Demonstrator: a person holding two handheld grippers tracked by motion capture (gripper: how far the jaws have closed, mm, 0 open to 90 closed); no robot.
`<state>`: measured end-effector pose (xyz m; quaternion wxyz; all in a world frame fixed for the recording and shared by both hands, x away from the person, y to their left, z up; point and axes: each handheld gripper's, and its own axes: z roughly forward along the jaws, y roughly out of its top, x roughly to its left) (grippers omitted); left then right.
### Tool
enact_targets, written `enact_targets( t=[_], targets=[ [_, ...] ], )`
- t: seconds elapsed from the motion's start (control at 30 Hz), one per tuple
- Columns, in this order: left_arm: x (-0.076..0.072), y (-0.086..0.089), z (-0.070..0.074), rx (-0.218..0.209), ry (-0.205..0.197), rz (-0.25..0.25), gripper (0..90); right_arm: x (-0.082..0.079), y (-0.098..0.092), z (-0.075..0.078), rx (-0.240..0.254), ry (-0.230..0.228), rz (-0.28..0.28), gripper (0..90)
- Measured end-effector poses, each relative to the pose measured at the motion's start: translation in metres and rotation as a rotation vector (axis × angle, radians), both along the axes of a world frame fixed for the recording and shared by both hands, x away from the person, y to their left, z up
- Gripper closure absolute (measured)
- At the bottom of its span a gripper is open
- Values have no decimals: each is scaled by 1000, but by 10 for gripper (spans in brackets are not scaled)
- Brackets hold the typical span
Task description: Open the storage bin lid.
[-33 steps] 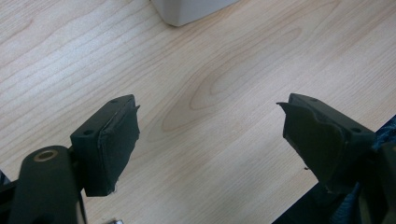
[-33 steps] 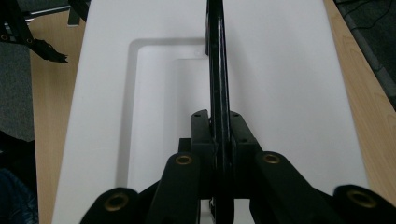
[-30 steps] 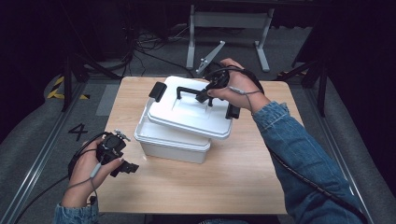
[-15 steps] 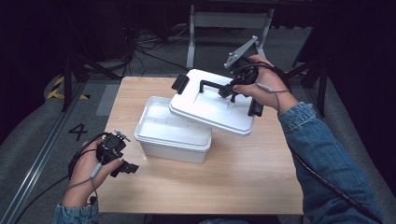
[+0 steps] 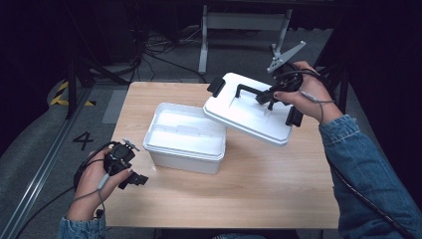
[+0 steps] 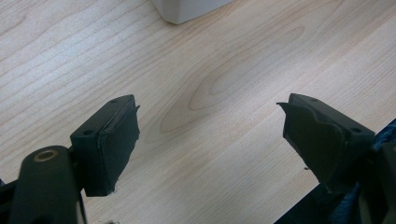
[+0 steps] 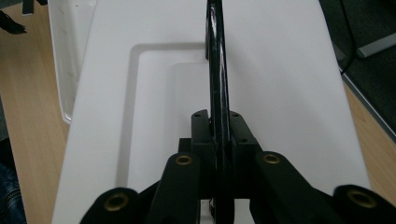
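A white plastic box [image 5: 184,137] stands open in the middle of the wooden table [image 5: 259,189]. Its white lid [image 5: 249,114] hangs tilted in the air over the box's right end, a black clip at each end. My right gripper [image 5: 266,95] is shut on the lid's black handle [image 5: 249,89]. In the right gripper view the jaws [image 7: 218,123] clamp that thin handle [image 7: 217,70] above the lid [image 7: 275,70]. My left gripper [image 5: 135,179] rests open near the table's front left corner. In the left gripper view its pads [image 6: 116,140] stand wide apart over bare wood, nothing between them.
A corner of the box [image 6: 187,8] shows at the top of the left gripper view. Metal stand legs [image 5: 244,22] and cables lie on the floor behind the table. A denim sleeve [image 5: 368,174] crosses the table's right edge.
The right gripper has carried the lid off the box, to the right and toward the far right corner. The box now stands open. The left gripper has stayed put.
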<state>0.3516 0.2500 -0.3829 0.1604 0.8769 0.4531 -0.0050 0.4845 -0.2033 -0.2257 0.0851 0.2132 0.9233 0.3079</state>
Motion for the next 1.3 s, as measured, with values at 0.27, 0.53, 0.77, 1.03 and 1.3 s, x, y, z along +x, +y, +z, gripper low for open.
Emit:
enact_targets(
  t=[0.27,0.53,0.77,1.03,1.3],
  targets=[
    [0,0,-1,-1,5,3,192,-1,-28,-3,7,3,-47,843],
    [1,-1,-2,0,6,-1,192,-1,-52,-9,18,27,-93,843],
    [1,-2,-3,-2,11,-1,192,2,-72,-18,17,44,-144,843],
    [2,-1,-6,4,22,4,191,7,-94,-40,28,79,-194,843],
    [3,1,-8,9,25,5,190,10,-106,-68,16,107,-229,842]
  ],
)
